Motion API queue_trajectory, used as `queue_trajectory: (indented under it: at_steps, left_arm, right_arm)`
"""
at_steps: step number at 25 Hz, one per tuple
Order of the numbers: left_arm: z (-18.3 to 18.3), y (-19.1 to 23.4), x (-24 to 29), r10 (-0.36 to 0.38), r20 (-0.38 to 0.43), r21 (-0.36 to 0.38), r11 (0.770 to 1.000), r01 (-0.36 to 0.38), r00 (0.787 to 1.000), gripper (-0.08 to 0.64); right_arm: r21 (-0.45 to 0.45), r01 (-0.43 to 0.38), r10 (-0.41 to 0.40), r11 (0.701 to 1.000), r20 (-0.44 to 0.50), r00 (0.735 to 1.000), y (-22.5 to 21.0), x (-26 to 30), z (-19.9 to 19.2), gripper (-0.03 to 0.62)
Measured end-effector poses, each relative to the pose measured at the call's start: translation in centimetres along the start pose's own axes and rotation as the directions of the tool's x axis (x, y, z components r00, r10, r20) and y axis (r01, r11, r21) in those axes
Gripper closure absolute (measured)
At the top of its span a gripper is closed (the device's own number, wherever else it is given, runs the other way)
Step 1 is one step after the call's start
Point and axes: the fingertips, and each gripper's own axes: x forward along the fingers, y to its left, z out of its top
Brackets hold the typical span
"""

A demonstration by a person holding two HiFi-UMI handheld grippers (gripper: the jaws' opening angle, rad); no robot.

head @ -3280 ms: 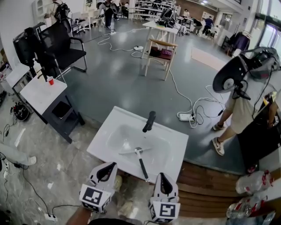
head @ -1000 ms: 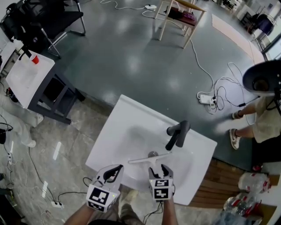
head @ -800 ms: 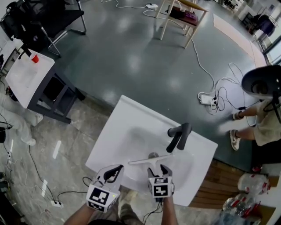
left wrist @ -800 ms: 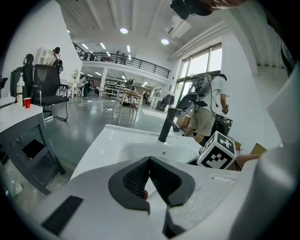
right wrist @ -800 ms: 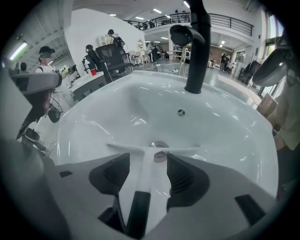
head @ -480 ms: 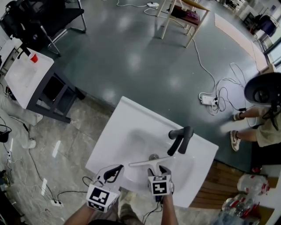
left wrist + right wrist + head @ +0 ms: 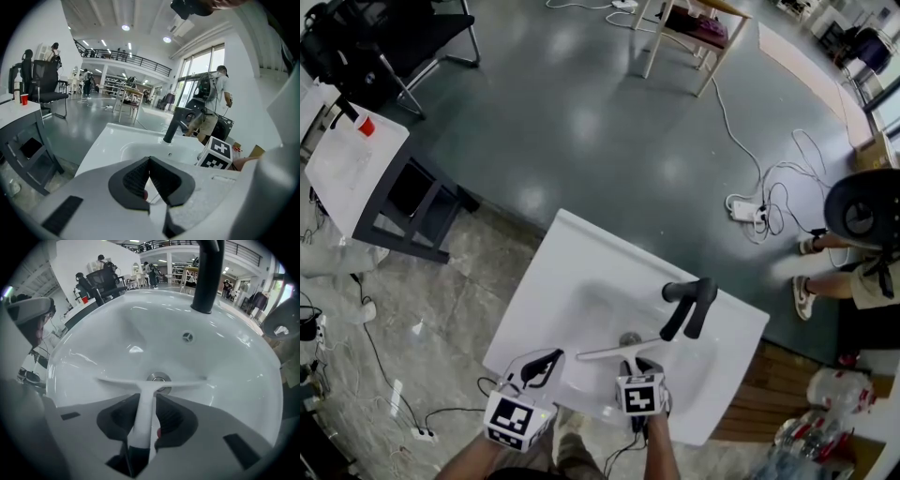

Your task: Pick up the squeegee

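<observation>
From the head camera the white rectangular ceramic washbasin (image 7: 546,281) shows whole. The white T-shaped plastic squeegee (image 7: 617,351), lying in its bowl beside the drain (image 7: 629,338), shows only its blade, the handle hidden beneath the right tool (image 7: 639,367). The right gripper view shows that tool closing on the pale handle, a pad against each side, while the left tool (image 7: 149,174), over the basin's near rim, is pressed together on nothing. A second ago the right tool's jaws stood wider about the same handle; the squeegee has not shifted.
</observation>
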Motion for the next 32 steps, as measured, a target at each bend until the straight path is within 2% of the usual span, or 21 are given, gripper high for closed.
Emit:
queue_trajectory:
  at_steps: [3,20,32]
  left_arm:
    - [0.0,0.2,0.4,-0.008,-0.018,-0.010,1.000,0.008,1.000,0.558]
    - [0.2,0.6,0.4,-0.020,0.003,0.011,1.000,0.020,1.000,0.558]
    - [1.3,-1.5,-2.9,-0.012,0.042,0.030,0.999,0.011,0.999,0.558]
  right_arm:
    - [0.004,0.000,0.000,1.000,-0.005,1.000,0.1,0.1,-0.1,0.509]
    - [0.030,0.040,-0.040,0.999,0.002,0.999,-0.2,-0.1,-0.3,0.518]
    - [0.040,0.079,-0.083,0.996,0.103,0.991,-0.7,-4.9,0.7,0.517]
